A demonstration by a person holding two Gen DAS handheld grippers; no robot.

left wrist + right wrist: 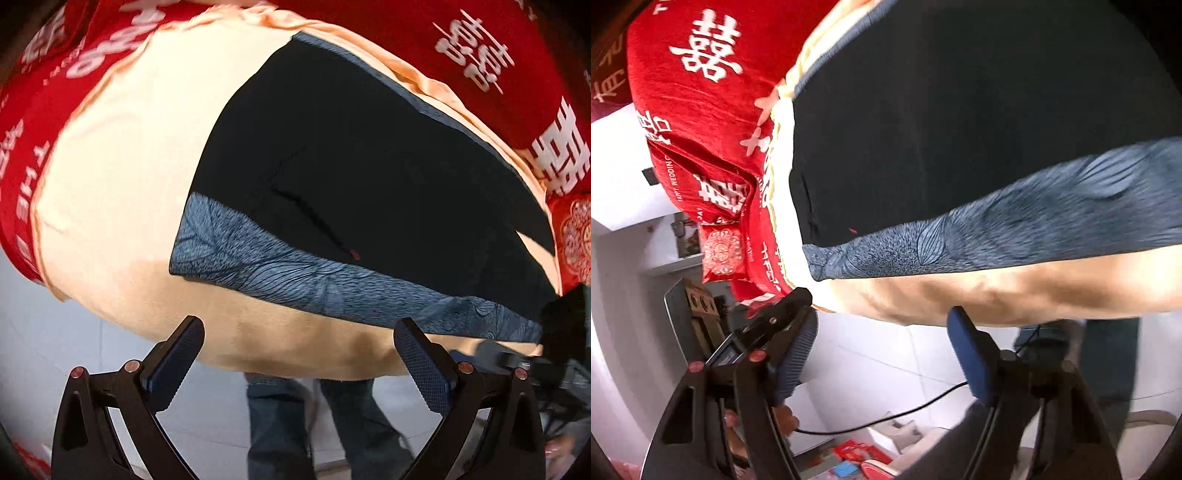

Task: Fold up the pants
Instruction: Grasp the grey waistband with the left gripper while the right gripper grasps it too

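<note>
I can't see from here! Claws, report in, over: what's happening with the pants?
Left claw open, empty. Right claw open, empty, near bed edge. Black pants flat on peach sheet, blue patterned band nearest. Nothing blocking.

Pants (960, 129) cropped at right edge.

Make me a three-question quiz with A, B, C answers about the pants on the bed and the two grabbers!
1. Where do the pants lie?
A. on the floor
B. on the cream blanket
C. on a chair

2. What colour is the patterned band along the pants' near edge?
A. blue-grey
B. yellow
C. green

3. How is the left gripper?
A. shut on the pants
B. shut on nothing
C. open, empty

Answers:
1 B, cream cloth shows around the pants.
2 A, the band is blue-grey against black.
3 C, its fingers stand apart before the bed edge, nothing between them; the right gripper is likewise.
</note>
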